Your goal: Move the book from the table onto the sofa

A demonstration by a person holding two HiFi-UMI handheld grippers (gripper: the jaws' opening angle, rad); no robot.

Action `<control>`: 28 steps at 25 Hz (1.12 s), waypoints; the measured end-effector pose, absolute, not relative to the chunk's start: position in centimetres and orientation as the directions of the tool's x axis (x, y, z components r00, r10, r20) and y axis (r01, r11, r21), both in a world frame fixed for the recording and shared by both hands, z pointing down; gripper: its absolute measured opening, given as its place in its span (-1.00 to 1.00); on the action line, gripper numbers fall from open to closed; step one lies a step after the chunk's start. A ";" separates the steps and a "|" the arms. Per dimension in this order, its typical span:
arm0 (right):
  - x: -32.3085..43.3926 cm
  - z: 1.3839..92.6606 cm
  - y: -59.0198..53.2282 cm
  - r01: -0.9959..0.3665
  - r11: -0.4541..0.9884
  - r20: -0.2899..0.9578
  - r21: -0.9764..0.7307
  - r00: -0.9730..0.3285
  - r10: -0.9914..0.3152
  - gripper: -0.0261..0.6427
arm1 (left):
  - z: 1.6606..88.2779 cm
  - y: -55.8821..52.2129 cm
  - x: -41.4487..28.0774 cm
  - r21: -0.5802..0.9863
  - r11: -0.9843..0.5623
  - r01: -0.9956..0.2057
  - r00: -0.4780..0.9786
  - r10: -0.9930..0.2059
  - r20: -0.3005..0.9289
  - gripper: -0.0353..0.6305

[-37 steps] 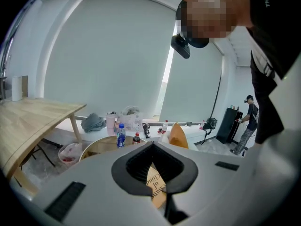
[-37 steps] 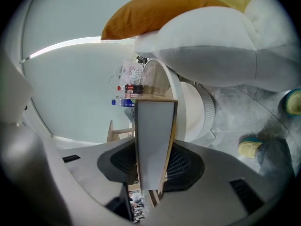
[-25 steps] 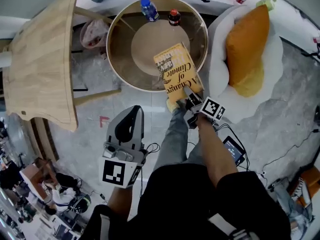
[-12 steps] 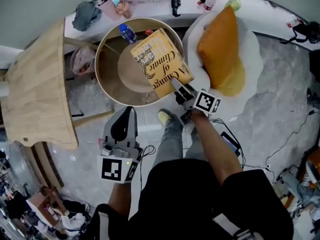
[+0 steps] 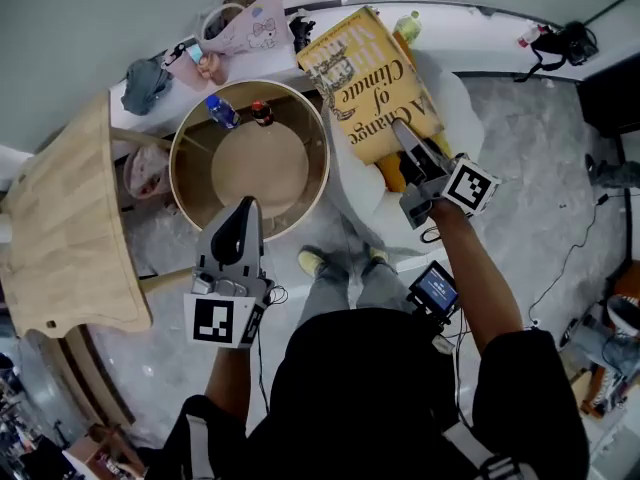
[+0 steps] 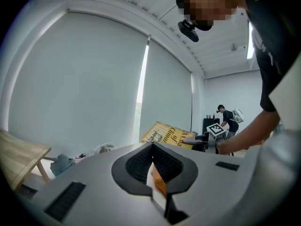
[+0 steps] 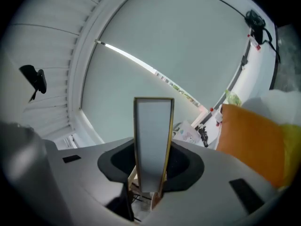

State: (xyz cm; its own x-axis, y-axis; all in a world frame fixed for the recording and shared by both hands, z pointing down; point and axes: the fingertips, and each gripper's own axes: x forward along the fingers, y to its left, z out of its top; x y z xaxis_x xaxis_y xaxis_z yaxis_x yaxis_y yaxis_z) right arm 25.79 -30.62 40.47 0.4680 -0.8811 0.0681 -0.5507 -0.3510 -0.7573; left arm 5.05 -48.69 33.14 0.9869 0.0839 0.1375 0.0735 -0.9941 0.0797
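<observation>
My right gripper [image 5: 403,133] is shut on the lower edge of the yellow book [image 5: 368,80], which hangs in the air above the white round sofa [image 5: 356,196]. The book covers most of the orange cushion [image 5: 391,175]. In the right gripper view the book [image 7: 153,140] stands edge-on between the jaws, with the orange cushion [image 7: 254,140] to the right. My left gripper [image 5: 245,211] is shut and holds nothing, raised over the near rim of the round table [image 5: 316,173]. The left gripper view shows the book [image 6: 168,134] and the right gripper's marker cube [image 6: 215,129] ahead.
A blue bottle [image 5: 221,111] and a small dark bottle [image 5: 261,111] stand at the table's far edge. A wooden board [image 5: 60,218] lies at the left. Bags [image 5: 243,23] sit on the white ledge along the wall. Another person [image 6: 226,119] stands far off.
The right gripper has lifted the book off the round table and carried it up and to the right, over the sofa. The left gripper has risen a little.
</observation>
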 end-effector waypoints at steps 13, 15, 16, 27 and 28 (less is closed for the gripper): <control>34.2 38.2 -8.9 -0.557 -0.671 0.241 -0.489 0.653 -0.718 -0.47 | 31.3 -40.5 11.8 0.035 -0.982 0.184 0.968 0.187 0.170 -0.87; 34.8 40.5 -5.8 -0.533 -0.722 0.318 -0.442 0.660 -0.681 -0.47 | 31.3 -39.0 12.8 0.041 -0.980 0.194 0.964 0.198 0.178 -0.87; 35.0 41.7 -4.4 -0.522 -0.746 0.354 -0.414 0.662 -0.660 -0.47 | 31.3 -38.3 13.2 0.042 -0.980 0.195 0.963 0.199 0.182 -0.87; 36.8 58.4 4.9 -0.415 -0.866 0.700 -0.279 0.529 -0.480 -0.47 | 35.3 -32.2 17.4 0.018 -0.978 0.208 0.932 0.204 0.301 -0.87; 36.7 60.3 5.4 -0.399 -0.874 0.725 -0.276 0.510 -0.462 -0.47 | 35.8 -31.7 17.7 0.022 -0.979 0.204 0.929 0.201 0.312 -0.87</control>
